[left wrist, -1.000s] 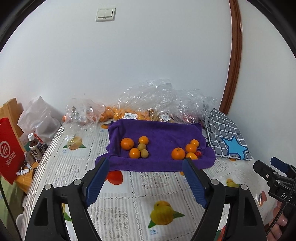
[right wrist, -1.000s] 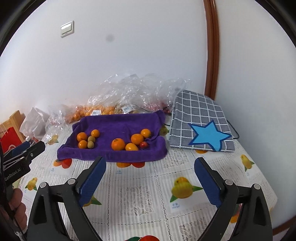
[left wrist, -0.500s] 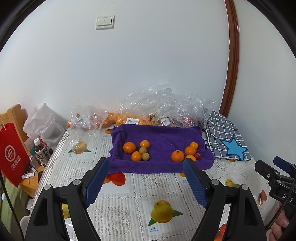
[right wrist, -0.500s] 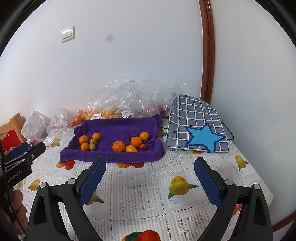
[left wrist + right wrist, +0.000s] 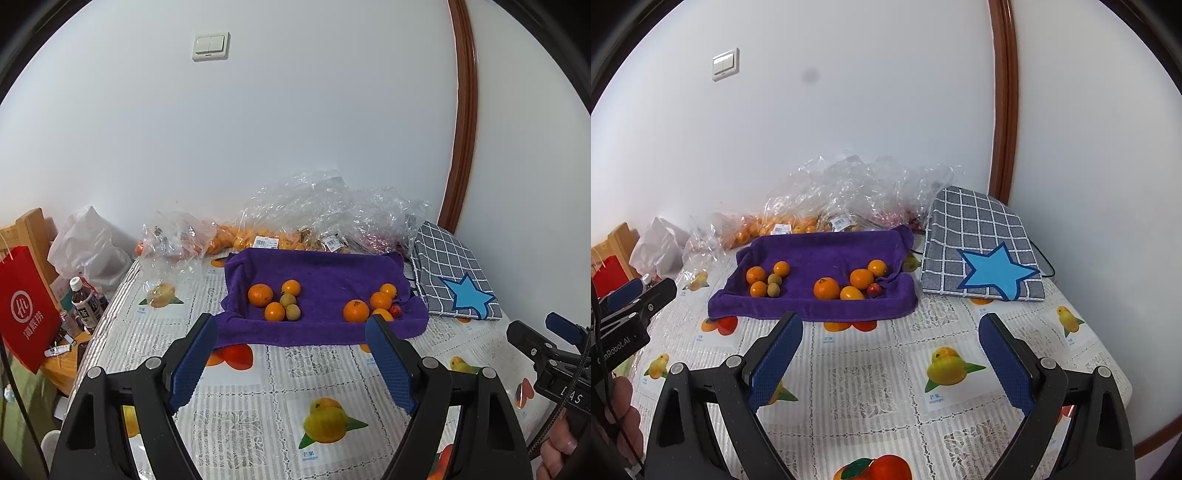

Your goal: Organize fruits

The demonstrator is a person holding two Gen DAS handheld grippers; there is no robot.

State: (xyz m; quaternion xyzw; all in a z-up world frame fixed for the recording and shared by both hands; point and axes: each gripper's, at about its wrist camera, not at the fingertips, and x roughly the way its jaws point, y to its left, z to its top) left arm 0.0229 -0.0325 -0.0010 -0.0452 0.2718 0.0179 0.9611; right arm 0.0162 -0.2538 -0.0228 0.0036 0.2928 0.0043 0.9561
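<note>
A purple towel lies on the table with loose fruit on it. On its left part are three oranges and two small green-brown fruits. On its right part are several oranges and a small red fruit. My left gripper is open and empty, well short of the towel's front edge. My right gripper is open and empty, also short of the towel. Each gripper shows at the edge of the other's view.
Clear plastic bags with more oranges lie behind the towel by the wall. A grey checked cushion with a blue star lies right of the towel. A red paper bag, a bottle and a white bag stand at the left table edge.
Both grippers have pulled back and up from the towel, so the fruit looks smaller and farther. Both stay open and empty.
</note>
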